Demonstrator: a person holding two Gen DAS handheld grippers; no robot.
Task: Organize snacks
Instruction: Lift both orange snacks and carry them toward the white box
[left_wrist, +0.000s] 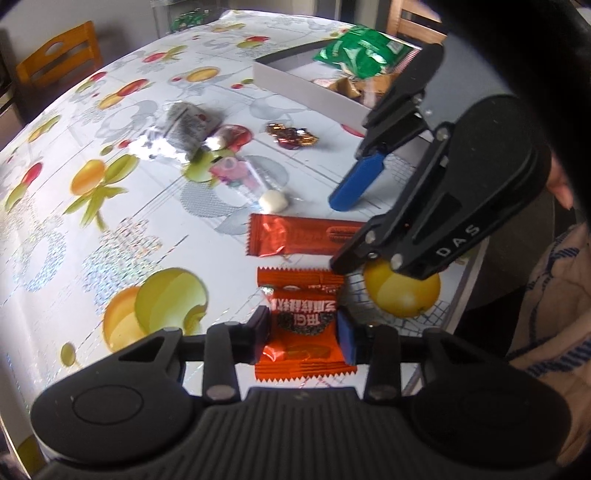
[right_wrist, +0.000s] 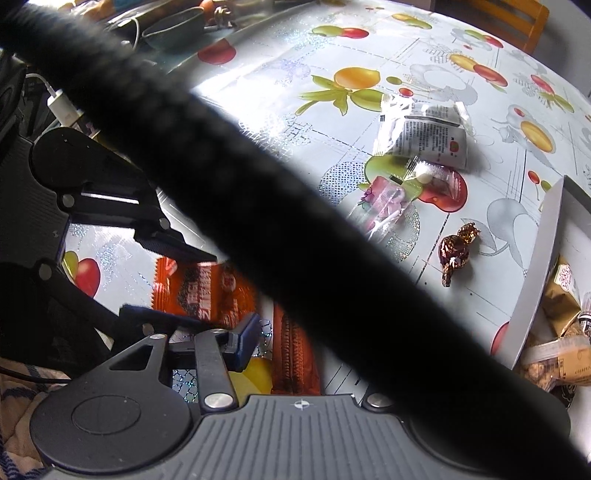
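Observation:
A square orange snack packet (left_wrist: 303, 325) lies flat on the fruit-print tablecloth, and my left gripper (left_wrist: 303, 334) is shut on it, a pad pressing each side. The right wrist view shows the same gripper (right_wrist: 184, 280) over that packet (right_wrist: 203, 288). Just beyond lies a long red packet (left_wrist: 295, 236). My right gripper (left_wrist: 338, 234) stands open astride its right end, blue finger (left_wrist: 354, 184) clear of the wrapper. In its own view the right gripper (right_wrist: 299, 332) shows one blue pad (right_wrist: 245, 334) beside the long packet (right_wrist: 295, 354); the other finger is hidden.
A white box (left_wrist: 306, 88) at the back right holds a green bag (left_wrist: 362, 51) and gold packets. Loose on the cloth: a brown-foil candy (left_wrist: 291, 134), a grey sachet (left_wrist: 184, 125), a pink packet (left_wrist: 232, 170), a white sweet (left_wrist: 273, 201). A thick black cable (right_wrist: 258, 184) crosses the right view.

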